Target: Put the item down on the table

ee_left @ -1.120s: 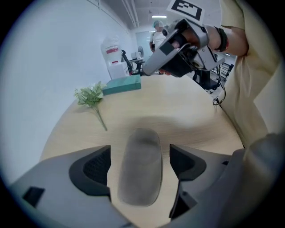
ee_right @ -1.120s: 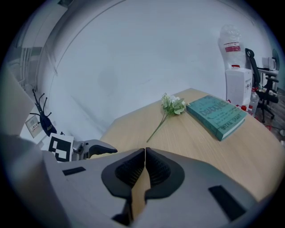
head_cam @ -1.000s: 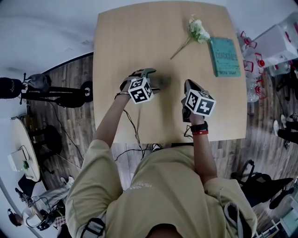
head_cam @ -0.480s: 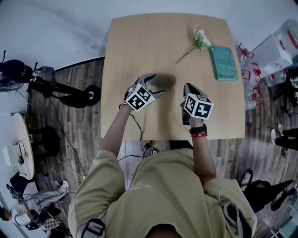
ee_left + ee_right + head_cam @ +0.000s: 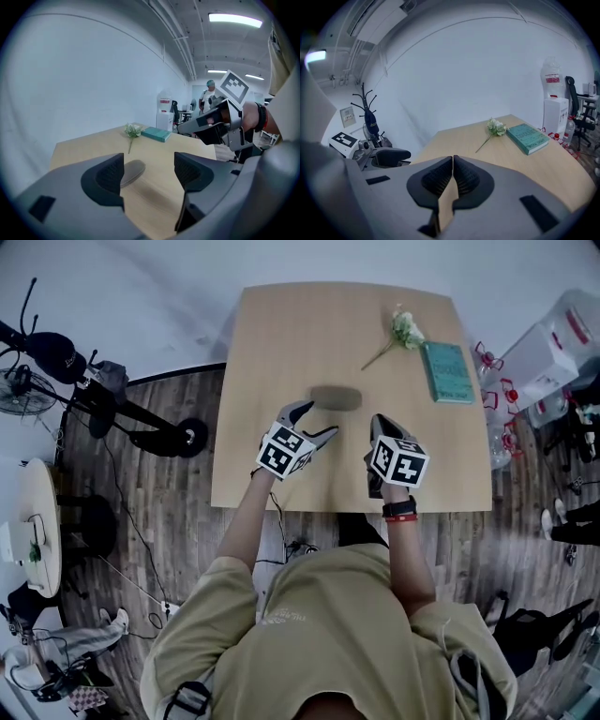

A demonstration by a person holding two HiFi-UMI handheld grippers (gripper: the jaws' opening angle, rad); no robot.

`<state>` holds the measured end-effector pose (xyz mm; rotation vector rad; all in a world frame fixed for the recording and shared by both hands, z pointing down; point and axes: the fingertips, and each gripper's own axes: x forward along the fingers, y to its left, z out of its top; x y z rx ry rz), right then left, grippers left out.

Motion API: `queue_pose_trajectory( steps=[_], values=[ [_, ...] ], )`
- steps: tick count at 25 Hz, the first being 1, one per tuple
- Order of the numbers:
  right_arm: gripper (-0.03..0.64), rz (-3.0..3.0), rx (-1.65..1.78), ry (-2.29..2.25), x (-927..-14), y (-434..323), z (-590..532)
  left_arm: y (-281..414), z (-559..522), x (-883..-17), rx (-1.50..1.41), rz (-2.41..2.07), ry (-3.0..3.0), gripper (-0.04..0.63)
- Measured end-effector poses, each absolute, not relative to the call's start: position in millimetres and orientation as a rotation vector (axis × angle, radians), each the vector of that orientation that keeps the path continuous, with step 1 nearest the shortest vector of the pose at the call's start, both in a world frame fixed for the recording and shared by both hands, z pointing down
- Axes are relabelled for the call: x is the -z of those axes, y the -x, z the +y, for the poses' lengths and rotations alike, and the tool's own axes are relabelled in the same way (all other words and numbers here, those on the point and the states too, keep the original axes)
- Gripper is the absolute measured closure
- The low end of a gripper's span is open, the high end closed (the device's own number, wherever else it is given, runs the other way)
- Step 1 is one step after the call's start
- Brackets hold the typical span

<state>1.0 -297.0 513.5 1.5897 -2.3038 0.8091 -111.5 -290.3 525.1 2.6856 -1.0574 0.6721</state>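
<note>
I look down on a light wooden table (image 5: pixel 281 352) that carries a teal book (image 5: pixel 447 371) near its right edge, a white flower sprig (image 5: pixel 403 332) just beside the book's far left corner, and a flat grey-brown oblong item (image 5: pixel 336 397) well left of the book.

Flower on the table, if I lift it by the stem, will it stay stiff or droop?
The flower has a thin stem under a bushy head, so it would probably droop head-first. It looks light and may slide on the smooth table at a nudge. The small blossoms likely crush easily.
</note>
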Motion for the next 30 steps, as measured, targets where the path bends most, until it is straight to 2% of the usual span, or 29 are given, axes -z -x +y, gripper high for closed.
queue_pose_trajectory(
  steps=[3, 21, 30],
  values=[
    [0.612, -2.313, -0.784, -1.593, -506.3, 0.9, -272.8, 117.9, -266.9, -516.6, -0.592, -1.138, -2.65, 0.334],
    [0.606, -2.346, -0.665, -1.612, -489.0, 24.8, -172.8, 171.5, -164.2, -466.5, -0.2, -1.461, -2.475, 0.508],
    [0.606, -2.37, -0.55, -1.7, -476.5, 22.4, -145.8, 193.3, -130.7, -458.5, -0.121, -1.582, -2.411, 0.541]
  ],
)
